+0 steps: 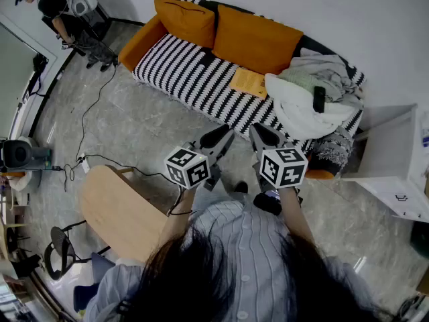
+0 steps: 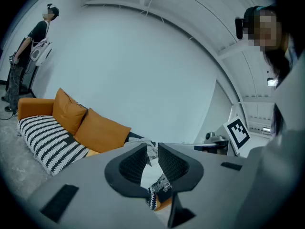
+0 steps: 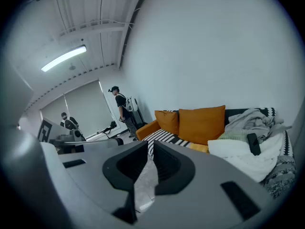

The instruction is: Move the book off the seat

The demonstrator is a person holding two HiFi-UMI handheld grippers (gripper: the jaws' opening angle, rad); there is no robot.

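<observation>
A thin yellow-orange book lies flat on the black-and-white striped sofa seat, in front of the orange cushions. In the right gripper view the book shows just under the cushions. Both grippers hang over the floor in front of the sofa, well short of the book. My left gripper is shut with nothing between its jaws. Beside it, my right gripper is also shut and empty.
A heap of white and grey blankets with a black remote fills the sofa's right end. A white cabinet stands at right. A wooden chair is at my left. Cables cross the floor; a person stands far left.
</observation>
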